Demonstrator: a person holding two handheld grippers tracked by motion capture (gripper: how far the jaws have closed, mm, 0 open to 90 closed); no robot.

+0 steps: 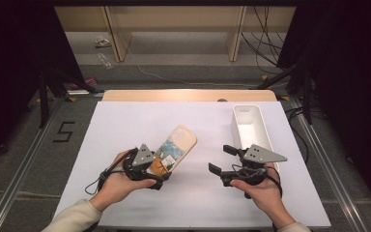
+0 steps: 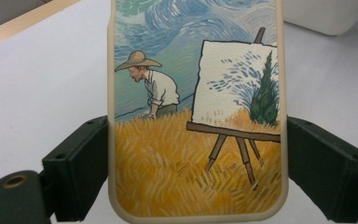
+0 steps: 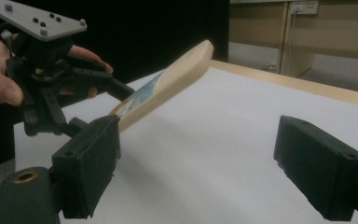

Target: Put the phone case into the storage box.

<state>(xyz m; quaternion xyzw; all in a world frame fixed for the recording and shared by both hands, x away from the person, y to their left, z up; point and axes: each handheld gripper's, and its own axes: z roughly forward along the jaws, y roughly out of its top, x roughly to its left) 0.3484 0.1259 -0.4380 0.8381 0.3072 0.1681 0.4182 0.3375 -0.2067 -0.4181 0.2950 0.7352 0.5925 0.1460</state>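
A cream-edged phone case (image 1: 178,144) printed with a painting of a man in a straw hat and an easel is in my left gripper (image 1: 160,168). The left gripper view shows both black jaws pressed on the long sides of the case (image 2: 196,116), near its lower end. In the right gripper view the case (image 3: 168,84) is tilted, its far end raised above the white table (image 3: 223,140). My right gripper (image 1: 221,158) hovers to the right of it, pointing toward the case, jaws wide apart. Between those jaws (image 3: 205,158) there is nothing.
A long white bin (image 1: 251,126) stands at the table's right side, just beyond my right gripper, and its corner (image 2: 326,16) appears past the case. A wooden strip (image 1: 188,94) borders the table's far edge. Cables lie on the floor beyond.
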